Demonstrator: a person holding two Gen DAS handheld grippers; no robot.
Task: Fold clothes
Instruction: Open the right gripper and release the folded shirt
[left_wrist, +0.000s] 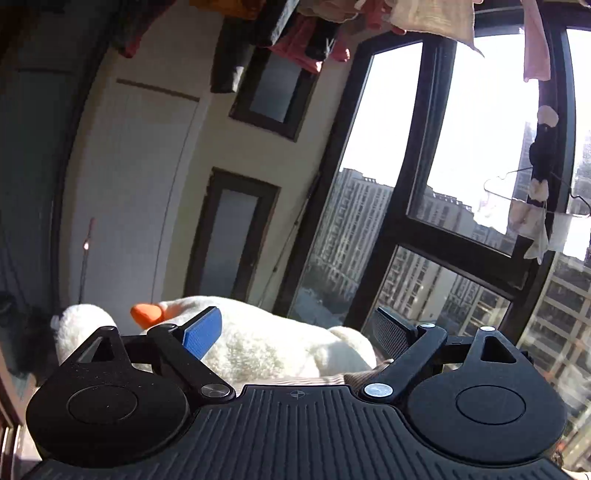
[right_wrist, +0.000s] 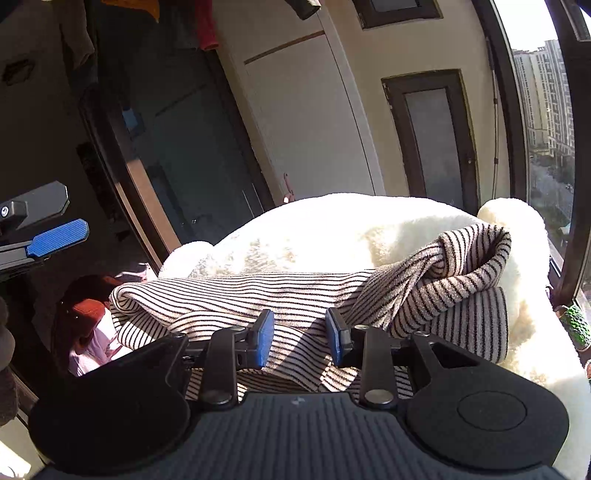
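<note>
Left wrist view: left gripper (left_wrist: 295, 332) with jaws spread wide, nothing between them, blue pad (left_wrist: 202, 331) at 9 o'clock of the gap; beyond the gap a white plush toy (left_wrist: 258, 339) with orange beak (left_wrist: 147, 313) at 10 o'clock; thin strip of striped garment (left_wrist: 332, 379) just under the toy at 6 o'clock; tall windows (left_wrist: 480, 129) at 2 o'clock, hanging laundry (left_wrist: 314, 33) at 12. Right wrist view: right gripper (right_wrist: 300, 336) with jaws partly apart, hovering over the striped garment (right_wrist: 258, 295), pads not visibly pressing it; garment draped on the plush toy (right_wrist: 332, 225), rolled sleeve (right_wrist: 476, 254) at 2 o'clock; left gripper (right_wrist: 55, 218) at 9 o'clock, fingers apart
</note>
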